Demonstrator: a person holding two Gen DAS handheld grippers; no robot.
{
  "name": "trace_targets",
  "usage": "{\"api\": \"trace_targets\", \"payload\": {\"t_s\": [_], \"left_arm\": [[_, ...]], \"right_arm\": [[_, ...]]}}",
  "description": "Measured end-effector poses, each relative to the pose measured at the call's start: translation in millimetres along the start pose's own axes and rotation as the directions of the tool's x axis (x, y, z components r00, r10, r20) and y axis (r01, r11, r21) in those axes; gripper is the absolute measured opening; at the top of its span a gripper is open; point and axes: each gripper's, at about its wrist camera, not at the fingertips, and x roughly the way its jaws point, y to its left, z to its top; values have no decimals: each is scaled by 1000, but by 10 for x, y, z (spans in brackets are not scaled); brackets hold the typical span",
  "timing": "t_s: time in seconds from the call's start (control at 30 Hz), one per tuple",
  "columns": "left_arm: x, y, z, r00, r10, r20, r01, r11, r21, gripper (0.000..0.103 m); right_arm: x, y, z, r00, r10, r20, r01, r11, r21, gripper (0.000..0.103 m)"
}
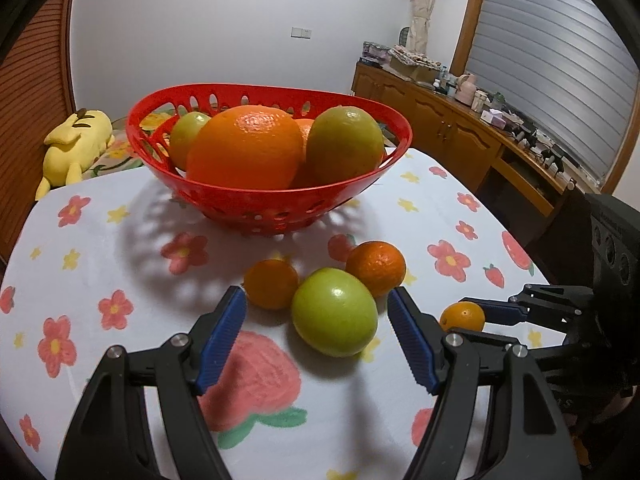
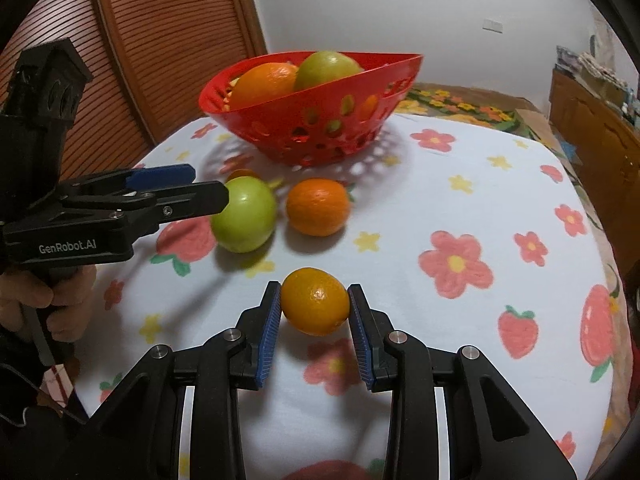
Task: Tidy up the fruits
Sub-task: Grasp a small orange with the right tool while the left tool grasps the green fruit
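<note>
— Red basket (image 1: 256, 208) holds fruit already; where's the rest?
— On the cloth (image 2: 460, 220). Left gripper (image 1: 316, 300) gapes wide around the apple (image 1: 334, 312); right gripper (image 2: 314, 300) pinches a mandarin (image 2: 315, 301).

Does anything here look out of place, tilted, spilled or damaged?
Nothing looks spilled or damaged. The red basket stands upright. Four fruits lie outside it on the tablecloth: green fruit, two oranges, and a small orange between the right claw's pads.

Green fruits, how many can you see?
3. One green fruit lies on the tablecloth between the left gripper's open jaws; two sit in the red basket. More may hide underneath.
</note>
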Motion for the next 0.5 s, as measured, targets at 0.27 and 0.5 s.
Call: {"api": "trace_targets", "payload": {"t_s": [0.27, 0.5], "left_arm": [[118, -58, 34, 1000, 3, -29, -3, 1000, 26, 72], [199, -84, 5, 999, -5, -46, 6, 999, 31, 64]], "right_arm": [[-32, -66, -24, 1000, -6, 6, 6, 1000, 15, 33], [39, -89, -56, 1000, -22, -8, 22, 1000, 23, 33]]}}
